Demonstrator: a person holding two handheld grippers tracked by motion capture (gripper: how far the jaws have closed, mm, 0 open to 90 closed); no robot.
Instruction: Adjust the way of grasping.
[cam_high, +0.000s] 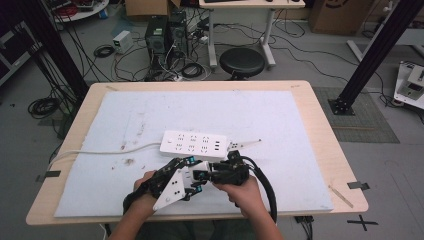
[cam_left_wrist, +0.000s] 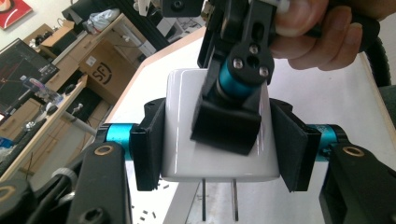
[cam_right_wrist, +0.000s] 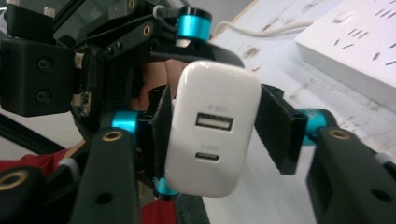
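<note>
Where seen from above, hangs low over the near part of the white mat (cam_high: 280, 115), just in front of the white power strip (cam_high: 194, 144) and apart from it: white charger (cam_left_wrist: 182, 130), caught between the two tools. Sits clamped in the left gripper (cam_left_wrist: 219, 135), with one black pad flat against each of two opposite sides and both metal prongs pointing down toward that gripper's own camera. Turns its other end to the right gripper view, showing one wide port above one small oval port. Lies between the jaws of the right gripper (cam_right_wrist: 219, 135) as well, which reaches in from the opposite direction; presses against the pad on the left of that view, while the pad on the right stands very close, touching or not cannot be told, so cannot say whether this tool is clenched or loose. In the left gripper view, shows one of the right gripper's jaws lying across the charger's broad face. Wrapped around the handles from the bottom of the high view: left hand (cam_high: 145, 187) and right hand (cam_high: 242, 192), close together. Runs left from the power strip, off the edge of the wooden table (cam_high: 320, 130): white cord (cam_high: 100, 151). Stands beyond the far edge, on the floor: round black stool (cam_high: 242, 62).
</note>
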